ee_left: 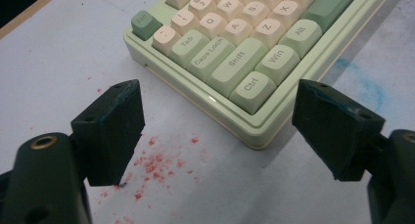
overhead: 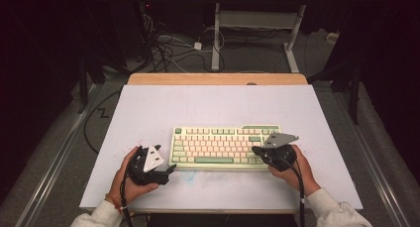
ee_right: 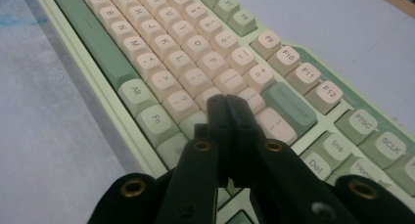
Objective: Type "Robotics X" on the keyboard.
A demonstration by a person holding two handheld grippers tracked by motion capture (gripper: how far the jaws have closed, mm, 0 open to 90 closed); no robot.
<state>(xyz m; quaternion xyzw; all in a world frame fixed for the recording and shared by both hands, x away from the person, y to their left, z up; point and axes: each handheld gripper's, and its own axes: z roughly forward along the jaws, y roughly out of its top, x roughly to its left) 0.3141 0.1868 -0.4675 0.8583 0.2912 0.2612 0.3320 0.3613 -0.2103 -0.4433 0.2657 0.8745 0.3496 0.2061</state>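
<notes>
A pale green keyboard (overhead: pixel 218 145) with cream and green keys lies on the white mat, a little right of centre. My left gripper (overhead: pixel 168 170) rests on the mat at the keyboard's near left corner. Its jaws stand wide open in the left gripper view (ee_left: pixel 227 128), on either side of that corner by the Ctrl key (ee_left: pixel 252 89), touching nothing. My right gripper (overhead: pixel 257 150) is over the right end of the keyboard (ee_right: pixel 186 53). Its two jaws (ee_right: pixel 227 106) are shut together with nothing between them, their tips above the cream keys left of the big green key (ee_right: pixel 288 104).
The white mat (overhead: pixel 218 103) covers the table, with a wooden strip (overhead: pixel 218 79) along the far edge. Red specks (ee_left: pixel 156 165) mark the mat by my left gripper, and a blue smear (ee_left: pixel 367 84) lies in front of the keyboard. Cables (overhead: pixel 168 48) and another table's legs (overhead: pixel 216 38) stand beyond.
</notes>
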